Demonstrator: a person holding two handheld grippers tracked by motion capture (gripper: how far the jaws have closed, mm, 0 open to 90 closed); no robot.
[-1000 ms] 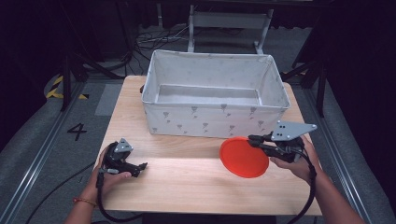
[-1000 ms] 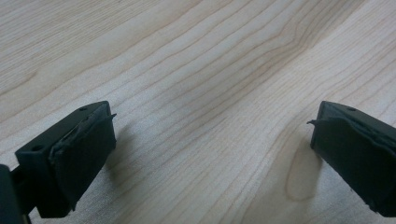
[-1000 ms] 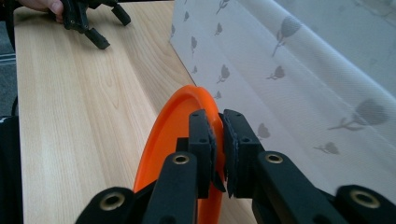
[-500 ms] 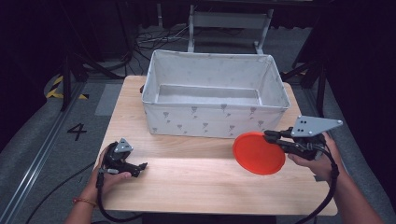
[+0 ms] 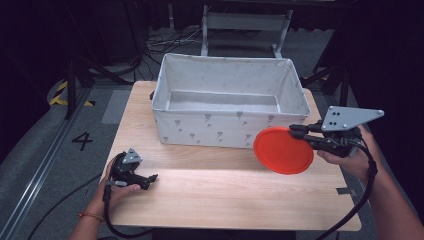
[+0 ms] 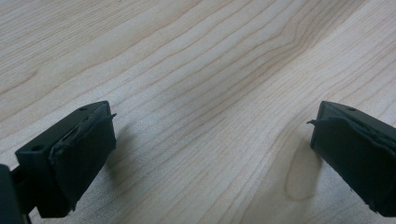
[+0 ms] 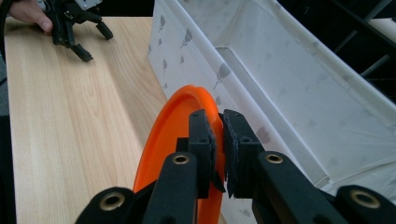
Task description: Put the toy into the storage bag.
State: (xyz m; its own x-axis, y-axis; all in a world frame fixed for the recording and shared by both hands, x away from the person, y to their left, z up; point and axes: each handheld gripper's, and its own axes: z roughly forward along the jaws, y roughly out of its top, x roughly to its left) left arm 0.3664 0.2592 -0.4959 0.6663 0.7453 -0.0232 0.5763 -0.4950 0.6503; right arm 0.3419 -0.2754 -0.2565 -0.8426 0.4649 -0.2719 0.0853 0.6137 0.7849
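Orange plastic disc (image 5: 283, 150), lifted off the pale wooden table (image 5: 210, 195) and tilted on edge, is held by its rim in the right gripper (image 5: 300, 133), just in front of the near right corner of the white fabric bin (image 5: 227, 102). In the high view the left gripper (image 5: 145, 180) rests on the table near the front left edge, well apart from disc and bin, with a hand around it. In the left gripper view the jaws stand wide apart over bare wood grain, with nothing between them. In the right gripper view the right gripper (image 7: 219, 140) has its jaws drawn close together on the thin edge of the disc (image 7: 163, 140), the bin wall (image 7: 196, 60) rising just beside it and the left gripper (image 7: 77, 28) lying far off on the table. Judgement: the hold is on a narrow strip of rim only, so the disc could pivot or slip out if it is swung quickly. Its lower edge may also catch the bin's soft rim if it is carried across too low, which would deflect the wall or knock the disc loose.
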